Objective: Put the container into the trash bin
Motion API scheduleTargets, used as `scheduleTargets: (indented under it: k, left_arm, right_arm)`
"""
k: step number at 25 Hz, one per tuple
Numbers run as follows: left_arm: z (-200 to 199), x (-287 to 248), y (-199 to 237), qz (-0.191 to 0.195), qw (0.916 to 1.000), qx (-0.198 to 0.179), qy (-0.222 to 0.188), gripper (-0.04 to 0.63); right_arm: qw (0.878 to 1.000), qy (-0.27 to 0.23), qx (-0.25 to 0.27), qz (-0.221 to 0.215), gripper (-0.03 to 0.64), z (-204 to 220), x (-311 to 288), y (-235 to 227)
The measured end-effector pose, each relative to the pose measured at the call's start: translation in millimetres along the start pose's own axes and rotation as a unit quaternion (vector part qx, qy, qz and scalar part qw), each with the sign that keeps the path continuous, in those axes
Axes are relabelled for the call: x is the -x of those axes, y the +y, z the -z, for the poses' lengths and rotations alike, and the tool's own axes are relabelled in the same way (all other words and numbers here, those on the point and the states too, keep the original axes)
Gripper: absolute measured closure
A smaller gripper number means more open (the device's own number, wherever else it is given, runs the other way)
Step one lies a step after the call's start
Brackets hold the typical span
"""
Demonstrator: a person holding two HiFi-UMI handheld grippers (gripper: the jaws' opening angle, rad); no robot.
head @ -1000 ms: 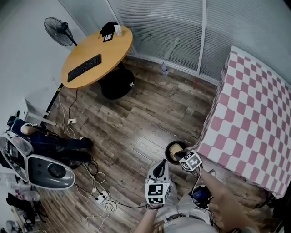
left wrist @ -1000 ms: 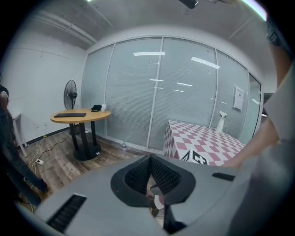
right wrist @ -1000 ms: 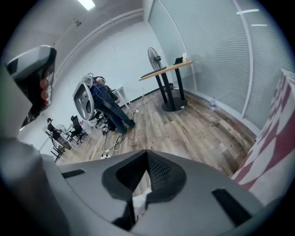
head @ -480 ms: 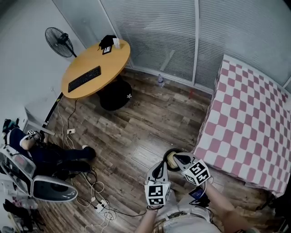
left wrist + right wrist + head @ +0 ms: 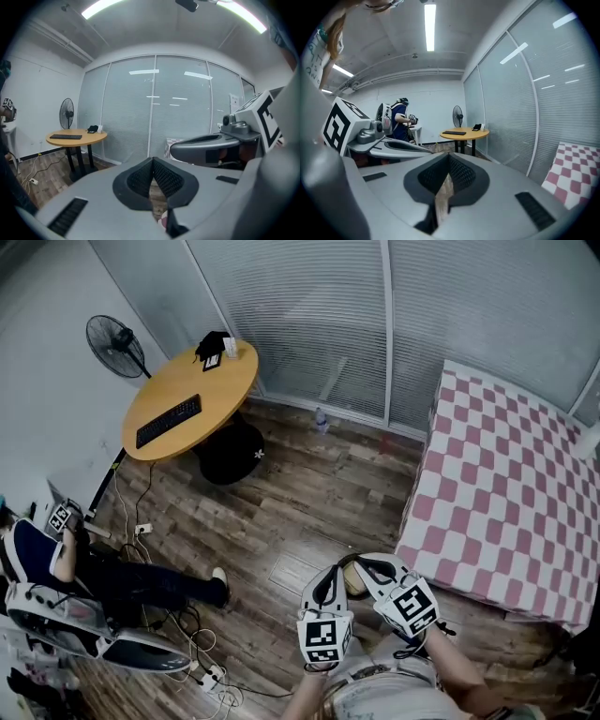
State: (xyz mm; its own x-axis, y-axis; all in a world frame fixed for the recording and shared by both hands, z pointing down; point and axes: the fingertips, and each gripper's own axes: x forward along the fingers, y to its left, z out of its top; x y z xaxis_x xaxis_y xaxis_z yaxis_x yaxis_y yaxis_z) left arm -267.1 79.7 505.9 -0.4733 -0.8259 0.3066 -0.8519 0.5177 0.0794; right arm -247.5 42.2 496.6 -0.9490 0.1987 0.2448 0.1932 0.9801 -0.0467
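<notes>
In the head view a dark round bin (image 5: 346, 570) with something tan inside stands on the wooden floor at the bottom centre, mostly hidden behind my two grippers. Whether the tan thing is the container I cannot tell. My left gripper (image 5: 330, 572) is just left of the bin and my right gripper (image 5: 362, 565) just above it, both raised. In the left gripper view the left gripper (image 5: 152, 161) has its pads together with nothing between them. The right gripper (image 5: 449, 157) is shut too, and only brown floor shows through the slit below its pads.
A round orange table (image 5: 192, 395) with a keyboard (image 5: 169, 420) stands at the back left, a fan (image 5: 111, 341) beside it. A pink checkered surface (image 5: 506, 493) fills the right. A person (image 5: 112, 573) sits at the left, with cables (image 5: 202, 643) on the floor. Glass walls with blinds close the back.
Both grippers have risen toward the camera, the right one much more, turning as it came away from the bin. The seated person's leg has stretched out.
</notes>
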Motion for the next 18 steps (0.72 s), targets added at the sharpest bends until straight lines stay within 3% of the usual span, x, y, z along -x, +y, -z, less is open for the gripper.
scheduleTargets:
  k: [8,14,18]
  left_arm:
    - [-60.4,12.6,-21.0,0.022,0.9965,-0.042,-0.069,0.581]
    - [-124.9,19.8,-47.7,0.038,0.9929,-0.036,-0.106,0.581]
    - [-132.3,33.8,-57.8,0.056,0.9903,-0.034,-0.123,0.581]
  right_arm:
    - [0.999,-0.037,0.032,0.023,0.623,-56.8,18.4,2.9]
    - [0.997,-0.063,0.031,0.028,0.623,-111.6,47.1,-15.3]
    - [0.996,-0.075,0.032,0.034,0.623,-121.8,62.2,-6.8]
